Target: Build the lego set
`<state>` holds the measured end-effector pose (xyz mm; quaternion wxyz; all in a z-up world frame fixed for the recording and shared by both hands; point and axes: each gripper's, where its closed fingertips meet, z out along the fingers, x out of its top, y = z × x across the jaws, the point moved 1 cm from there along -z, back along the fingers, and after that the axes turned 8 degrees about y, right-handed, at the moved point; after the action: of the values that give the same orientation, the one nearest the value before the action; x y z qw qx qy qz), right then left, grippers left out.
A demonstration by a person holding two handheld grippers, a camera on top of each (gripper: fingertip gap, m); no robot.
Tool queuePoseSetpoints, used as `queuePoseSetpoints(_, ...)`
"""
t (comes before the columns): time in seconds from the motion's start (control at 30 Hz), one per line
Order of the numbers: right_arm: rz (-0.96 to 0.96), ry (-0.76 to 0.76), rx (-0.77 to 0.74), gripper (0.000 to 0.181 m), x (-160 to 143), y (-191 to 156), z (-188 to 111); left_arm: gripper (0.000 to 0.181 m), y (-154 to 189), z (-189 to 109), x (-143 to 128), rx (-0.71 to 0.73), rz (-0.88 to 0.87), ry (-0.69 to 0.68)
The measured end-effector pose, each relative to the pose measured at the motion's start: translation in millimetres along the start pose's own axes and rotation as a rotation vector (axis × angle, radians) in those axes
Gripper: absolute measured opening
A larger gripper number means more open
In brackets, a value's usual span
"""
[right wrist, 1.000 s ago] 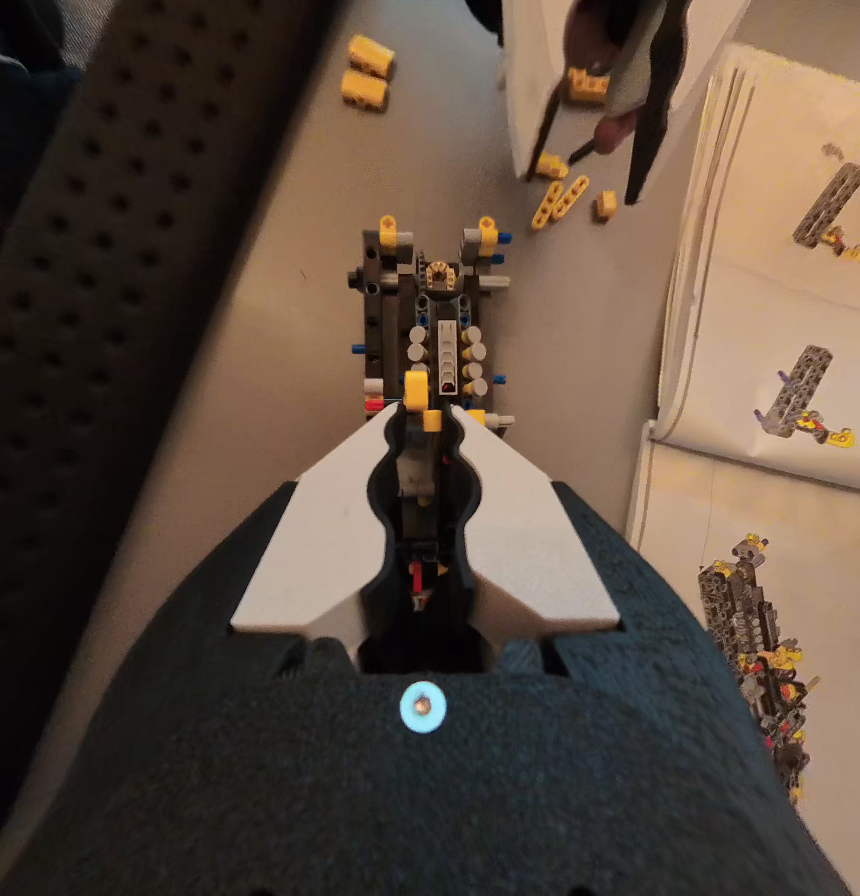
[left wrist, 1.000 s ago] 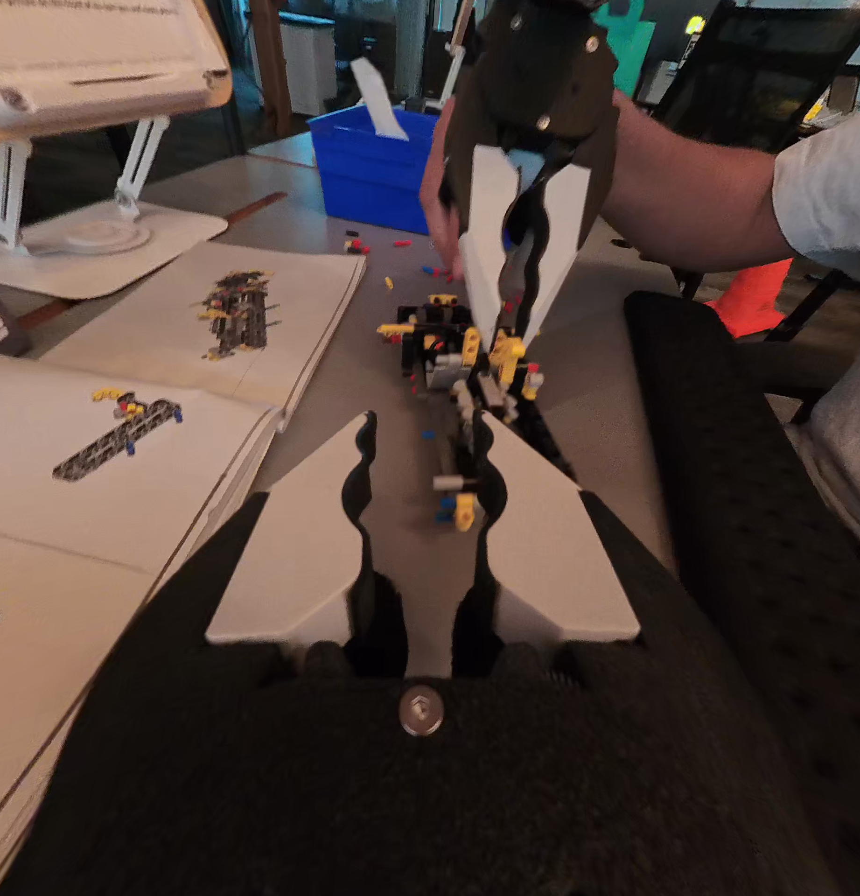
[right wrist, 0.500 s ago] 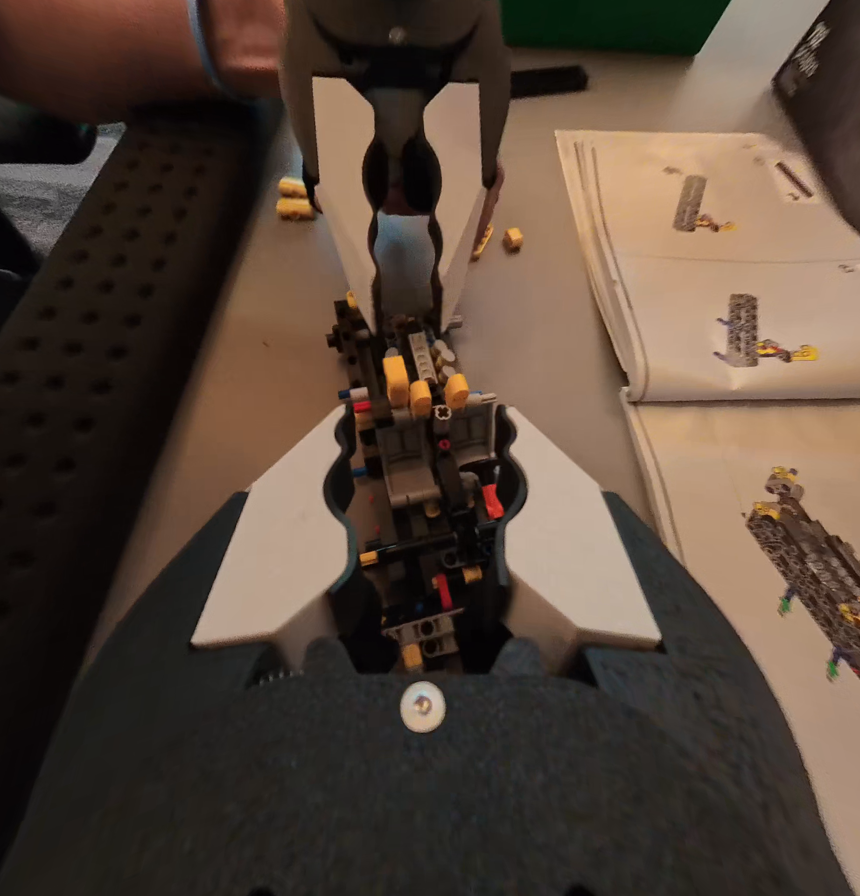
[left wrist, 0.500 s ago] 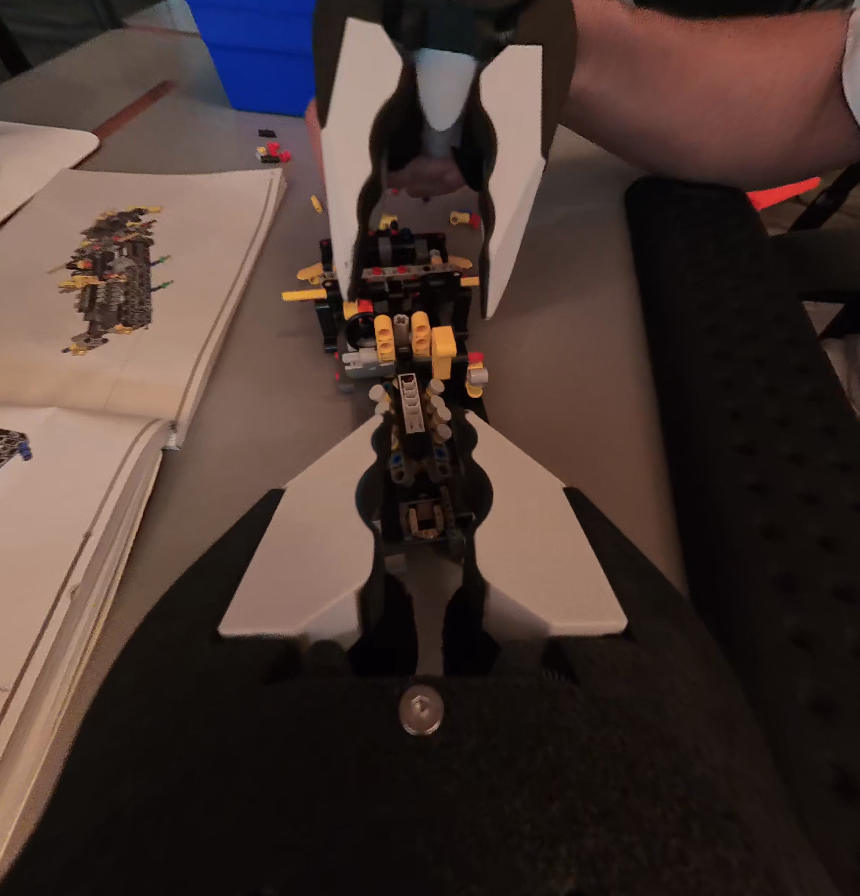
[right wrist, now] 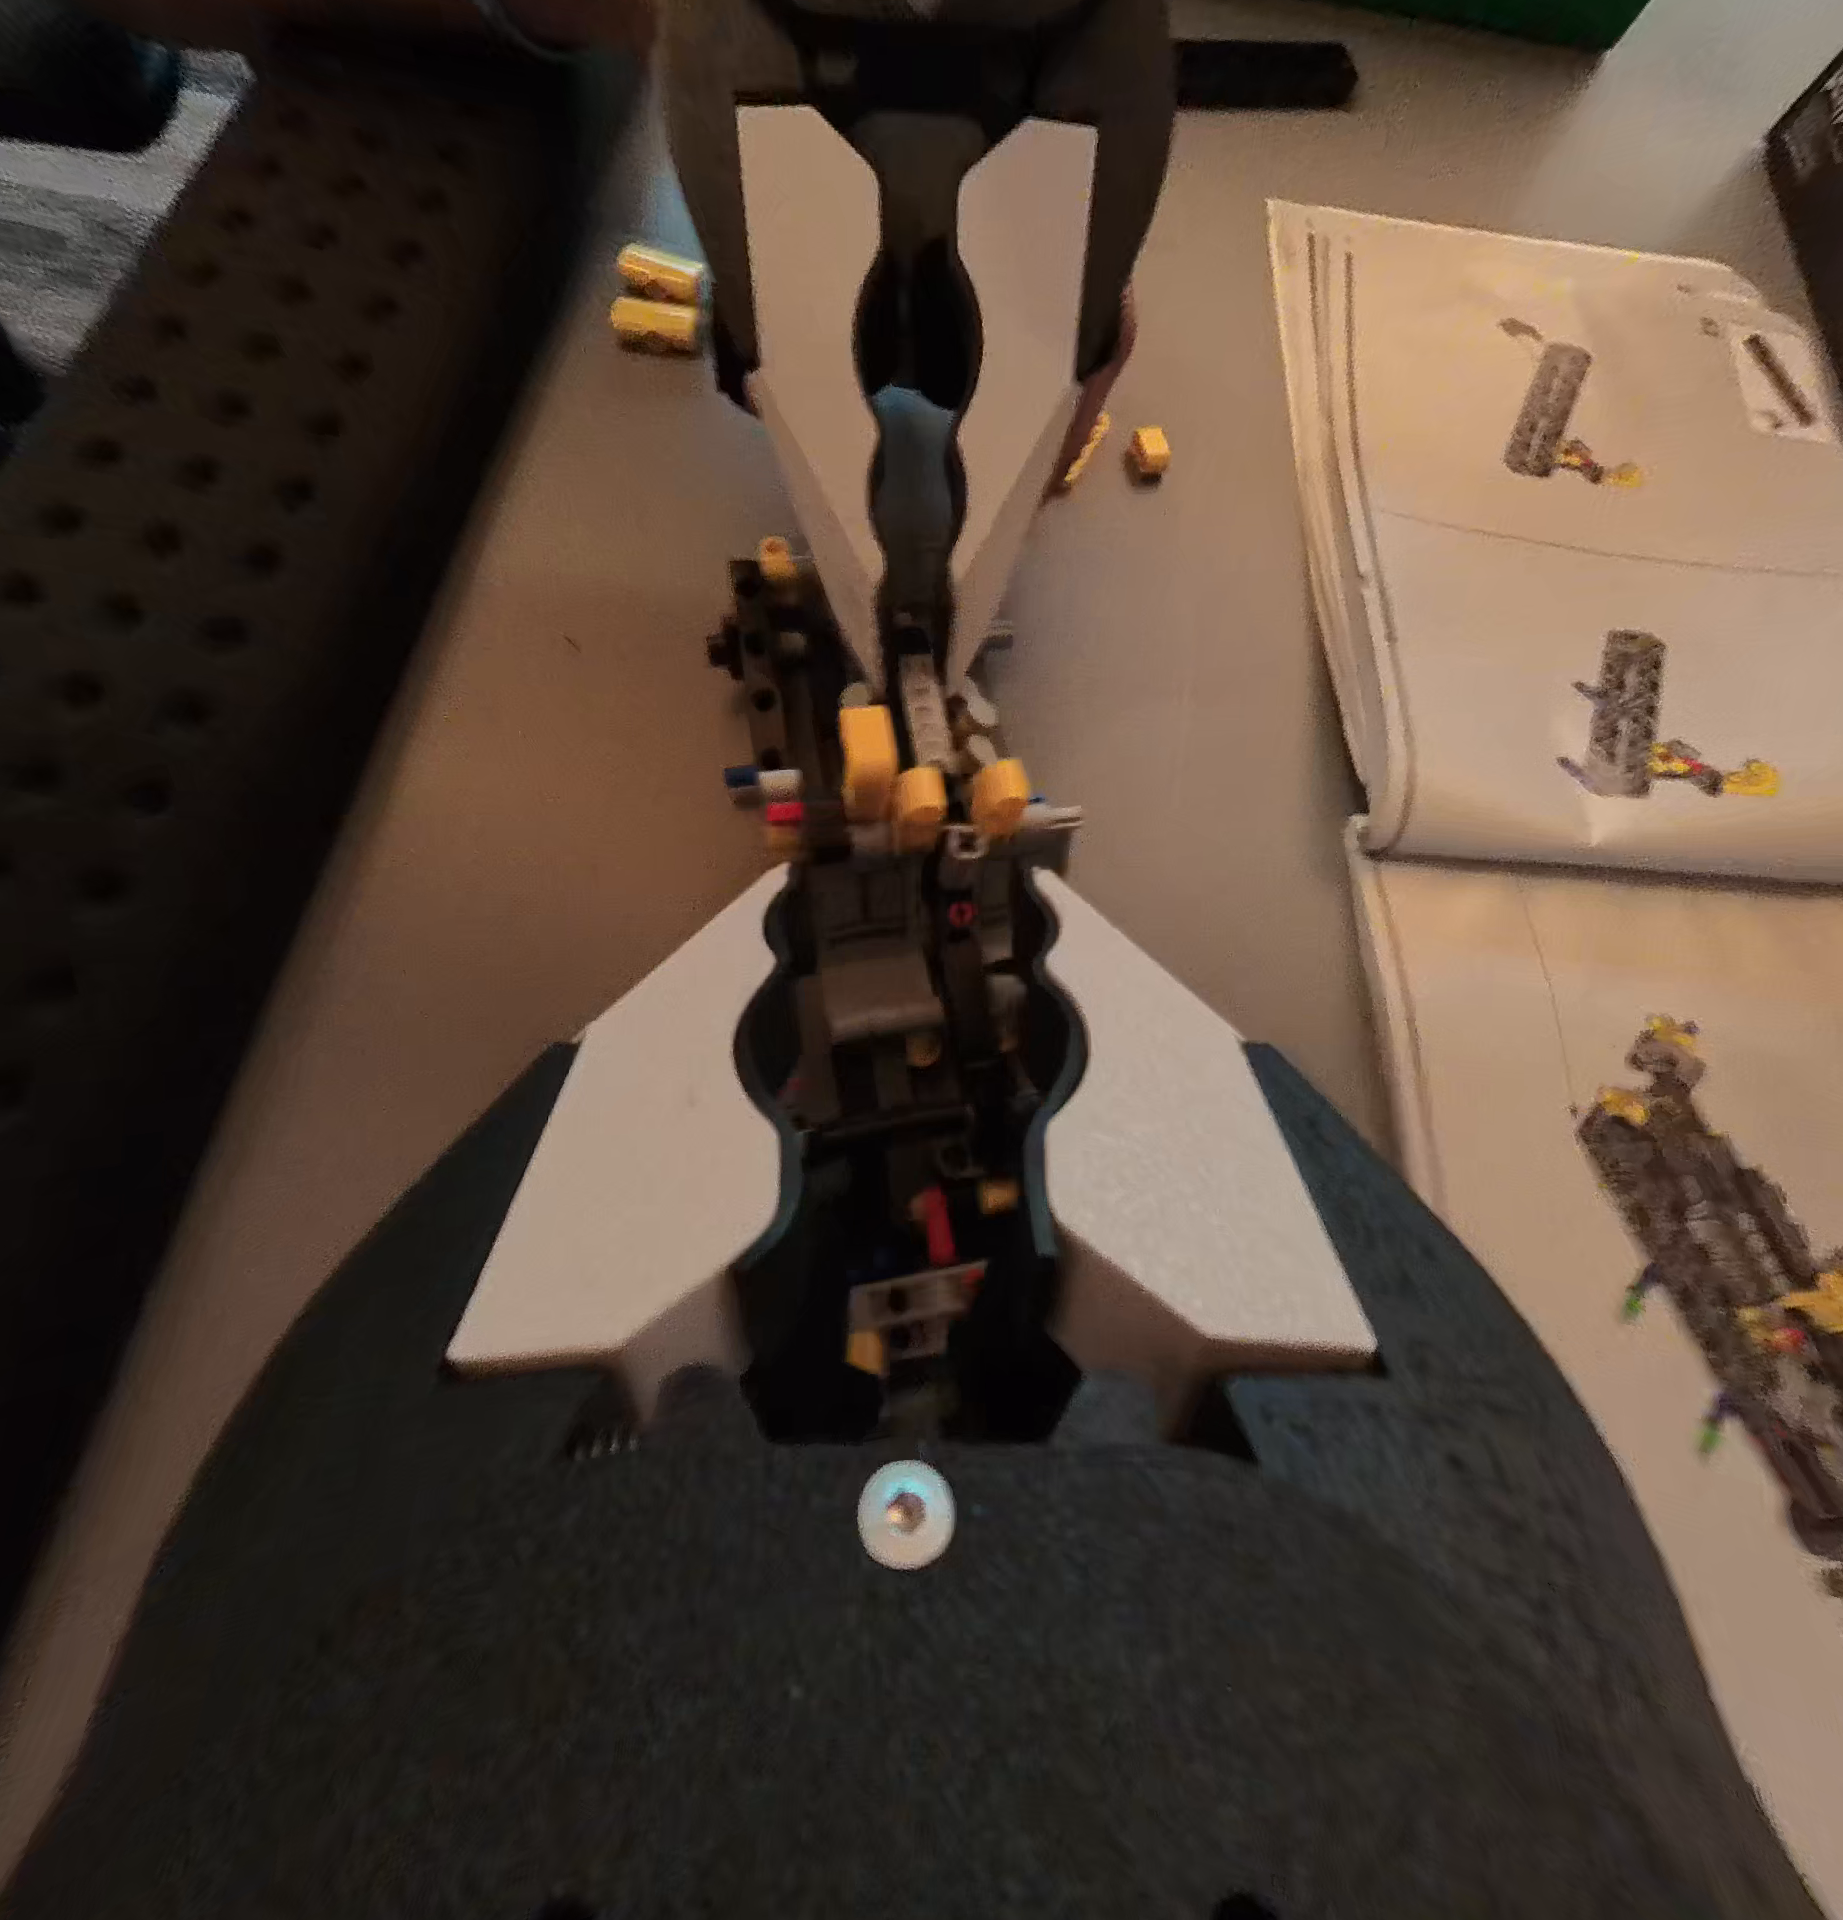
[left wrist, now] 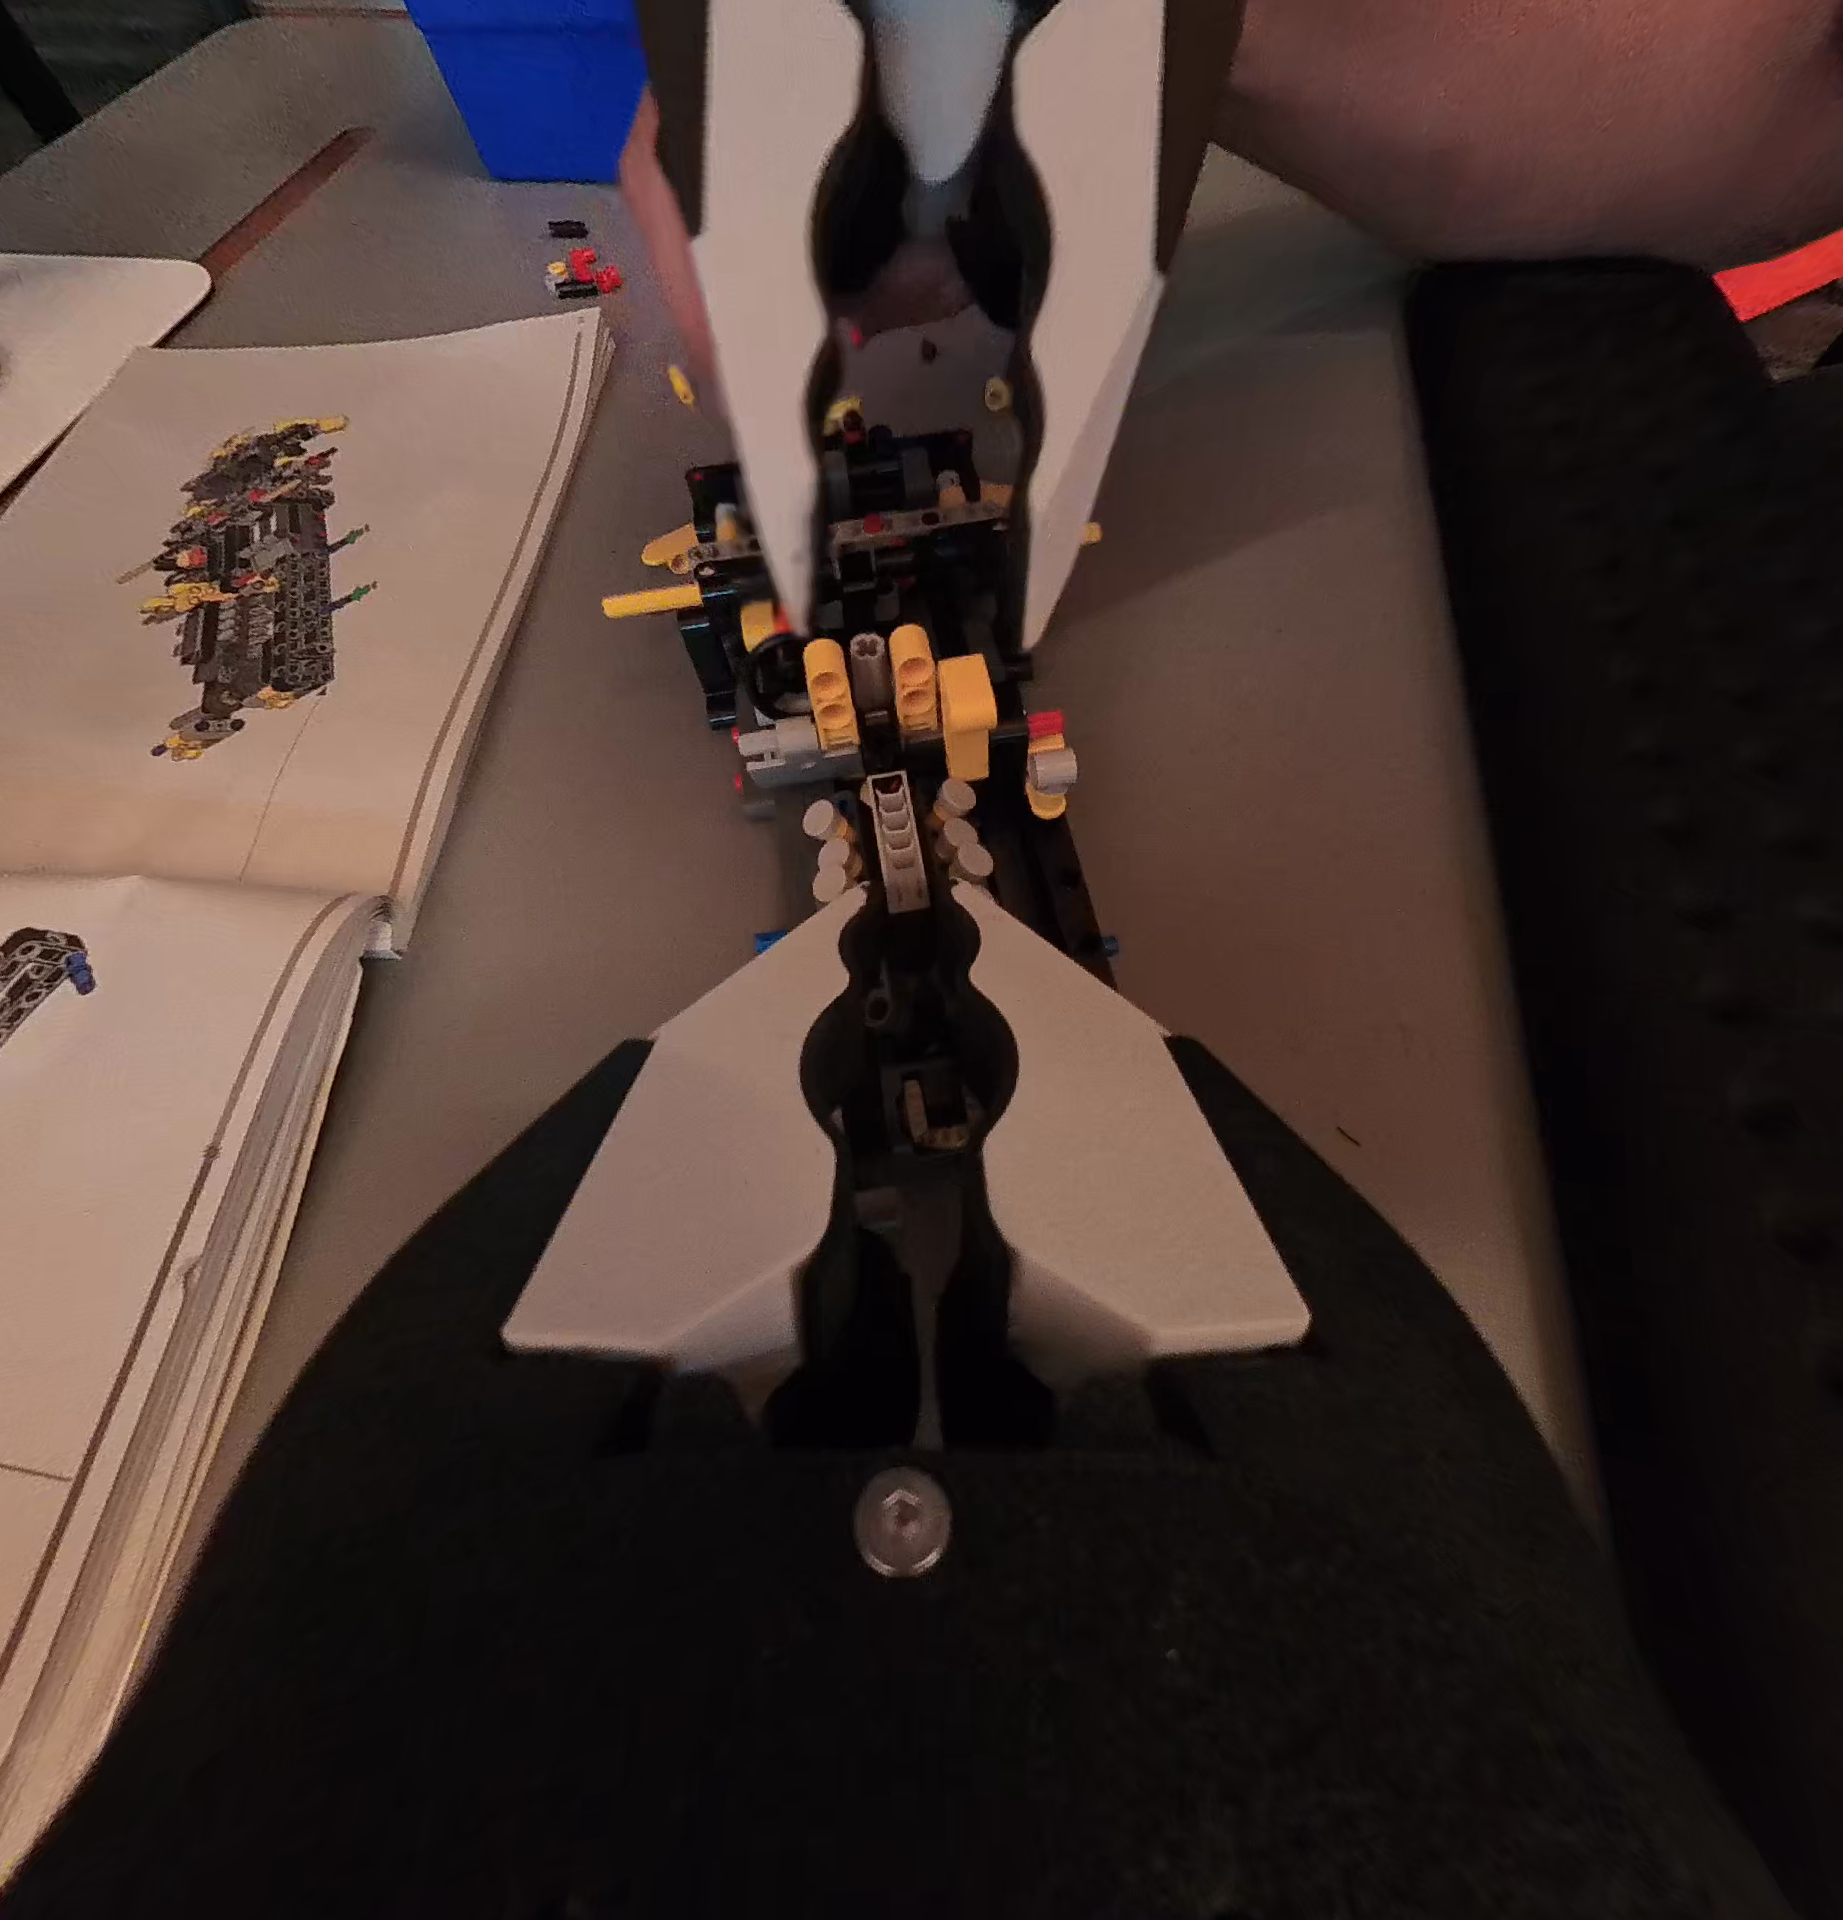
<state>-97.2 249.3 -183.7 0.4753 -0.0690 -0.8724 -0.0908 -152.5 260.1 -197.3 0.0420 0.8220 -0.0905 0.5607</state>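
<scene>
A long black, grey and yellow lego model lies on the grey table between my two grippers, which face each other. My left gripper is shut on the model's narrow near end, with its pads against the sides. My right gripper comes in from the far side and straddles the wider end. In the right wrist view the model runs between the fingers of my right gripper, whose pads press its sides. My left gripper pinches the far end there.
An open instruction booklet lies left of the model; it also shows in the right wrist view. A blue bin stands behind. A black perforated chair borders the table. Loose yellow pieces and small red pieces lie nearby. Left tips to right tips: about 5 cm.
Both grippers moved in on the model from opposite ends. The right gripper opened wider around the model, then narrowed onto it. The left jaws closed onto the near end.
</scene>
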Motion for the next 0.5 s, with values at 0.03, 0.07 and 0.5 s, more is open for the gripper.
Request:
queuePoseSetpoints(0.03, 0.035, -0.004, 0.027, 0.038, 0, -8, -2, 0.009, 0, 0, 0, 0.001, 0.0, 0.0)
queuePoseSetpoints(0.07, 0.062, -0.008, 0.041, 0.039, 0, -13, -2, 0.009, 0, 1, 0, 0.002, 0.001, 0.001)
queuePoseSetpoints(0.5, -0.141, -0.012, -0.058, 0.033, 9, -7, 3, 0.009, 1, 3, 1, -0.012, -0.019, 0.015)
